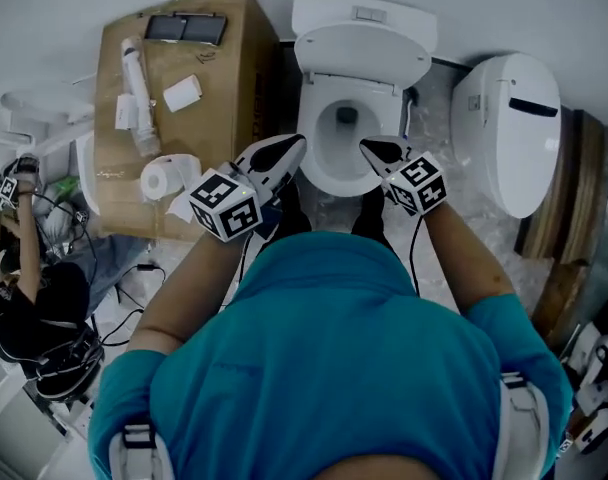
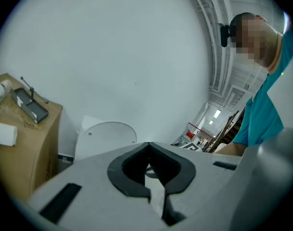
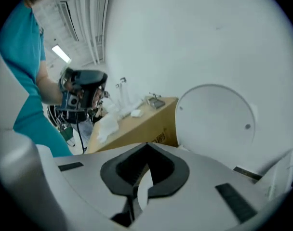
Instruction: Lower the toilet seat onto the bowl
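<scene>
The person's teal shirt [image 1: 334, 368] fills the lower half of the head view and hides the floor just before the toilet. A brown cardboard box [image 1: 219, 88] stands left of the white ceramic toilet [image 1: 329, 180]. The toilet's long axis runs from the cistern at the wall towards the person, with the bowl's front pointing at them. Its round white lid [image 1: 362, 53] stands upright against the cistern, and both gripper views show it as a plain disc [image 2: 105, 138] [image 3: 214, 124].

The white oval toilet seat [image 1: 317, 153] appears to lie flat on the bowl. From above its ring merges with the rim, so the edge between them is hard to make out.

A second white seat unit [image 1: 509, 138] lies to the right, apart from the toilet. Another person in black [image 1: 29, 303] is cut off at the left edge.

The left gripper [image 1: 294, 146] [image 2: 147, 147] and the right gripper [image 1: 370, 149] [image 3: 146, 147] hover over the bowl's front, on either side of it. Each has its jaws closed tip to tip, with nothing between them.

On the box lie a white paper roll [image 1: 169, 176], a white tube [image 1: 139, 93] and a dark flat device [image 1: 186, 28].
</scene>
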The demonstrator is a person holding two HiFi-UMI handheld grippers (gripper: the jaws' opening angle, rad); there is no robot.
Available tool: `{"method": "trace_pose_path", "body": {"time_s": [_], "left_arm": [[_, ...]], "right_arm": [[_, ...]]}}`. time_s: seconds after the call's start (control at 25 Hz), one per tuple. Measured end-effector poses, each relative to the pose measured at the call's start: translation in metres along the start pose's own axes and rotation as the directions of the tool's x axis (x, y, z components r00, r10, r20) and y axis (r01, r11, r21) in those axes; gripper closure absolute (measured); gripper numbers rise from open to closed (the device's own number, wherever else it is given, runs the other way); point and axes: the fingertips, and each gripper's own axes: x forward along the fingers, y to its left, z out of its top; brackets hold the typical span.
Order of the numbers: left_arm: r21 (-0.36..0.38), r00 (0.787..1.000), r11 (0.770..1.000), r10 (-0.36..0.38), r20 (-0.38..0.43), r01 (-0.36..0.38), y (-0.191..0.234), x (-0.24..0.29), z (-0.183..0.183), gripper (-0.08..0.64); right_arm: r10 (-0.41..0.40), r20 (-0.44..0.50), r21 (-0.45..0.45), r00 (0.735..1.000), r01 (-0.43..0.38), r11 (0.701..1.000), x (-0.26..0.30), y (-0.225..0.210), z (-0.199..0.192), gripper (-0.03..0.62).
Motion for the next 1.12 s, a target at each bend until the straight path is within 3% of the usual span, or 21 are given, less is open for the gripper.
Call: {"method": "trace_pose_path", "body": {"time_s": [0.2,0.4,0.56,0.76,1.12], "left_arm": [[0.068,0.996,0.997,-0.035,0.081,0.03,-0.035,-0.011,0.069,0.557],[0.179,0.975,0.982,-0.093,0.201,0.057,-0.076,-0.032,0.155,0.557],[0.241,0.953,0.969,-0.129,0.274,0.062,-0.105,-0.046,0.21,0.557],[0.321,0.929,0.946,-0.162,0.333,0.05,-0.133,-0.064,0.268,0.557],[0.413,0.913,0.91,-0.193,0.36,0.03,-0.163,-0.078,0.324,0.557]], "right_arm": [[-0.011,0.223,-0.008,0.975,0.013,1.0,-0.075,0.013,0.111,0.591],[-0.015,0.427,-0.067,0.904,0.048,0.997,-0.162,0.038,0.221,0.591],[-0.027,0.519,-0.079,0.854,0.08,0.994,-0.225,0.048,0.284,0.591],[-0.099,0.601,-0.043,0.793,0.156,0.987,-0.294,0.05,0.338,0.591],[-0.155,0.647,-0.003,0.747,0.206,0.979,-0.348,0.045,0.377,0.592]]}}
